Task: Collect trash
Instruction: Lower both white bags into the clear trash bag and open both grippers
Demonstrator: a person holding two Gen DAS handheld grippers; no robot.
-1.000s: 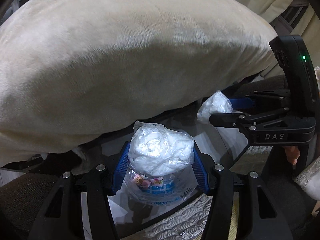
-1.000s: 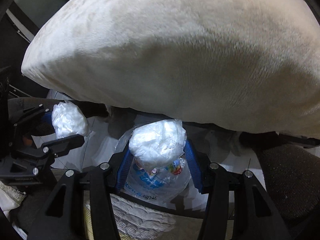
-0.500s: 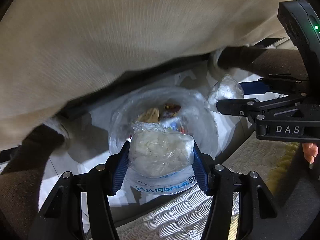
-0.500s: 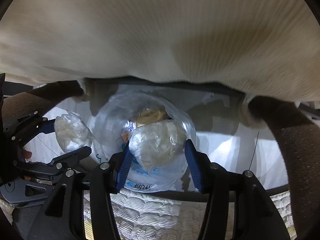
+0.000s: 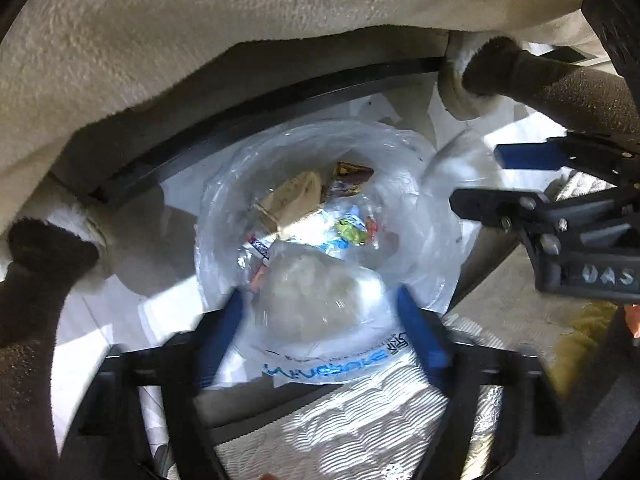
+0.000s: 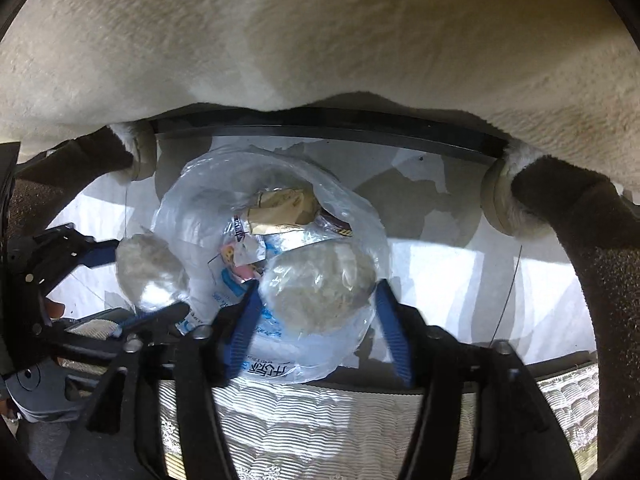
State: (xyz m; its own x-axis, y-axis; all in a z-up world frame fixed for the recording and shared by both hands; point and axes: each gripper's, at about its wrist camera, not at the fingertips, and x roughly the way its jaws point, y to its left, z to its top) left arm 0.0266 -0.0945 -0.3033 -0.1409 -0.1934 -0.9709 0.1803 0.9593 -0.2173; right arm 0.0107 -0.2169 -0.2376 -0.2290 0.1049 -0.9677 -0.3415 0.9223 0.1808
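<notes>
Beneath cream cushion (image 5: 200,20): one trash bag (image 5: 420,264); two wads (image 5: 320,300), both tongs (image 5: 320,320) opening.

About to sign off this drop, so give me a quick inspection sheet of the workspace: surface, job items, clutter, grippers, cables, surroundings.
Surface: pale floor under a black bar, sunlit patches.
Job's things: lined trash bin open, wrappers inside; one clear bag of white wads between the left pads, another wad bag between the right pads, both over the bin.
Clutter: nothing seen.
Grippers: left gripper and right gripper jaws opening; pads look clear of the bags.
Cables: thin wire near the right side.
Surroundings: cream plush cushion overhead, patterned white fabric below.
</notes>
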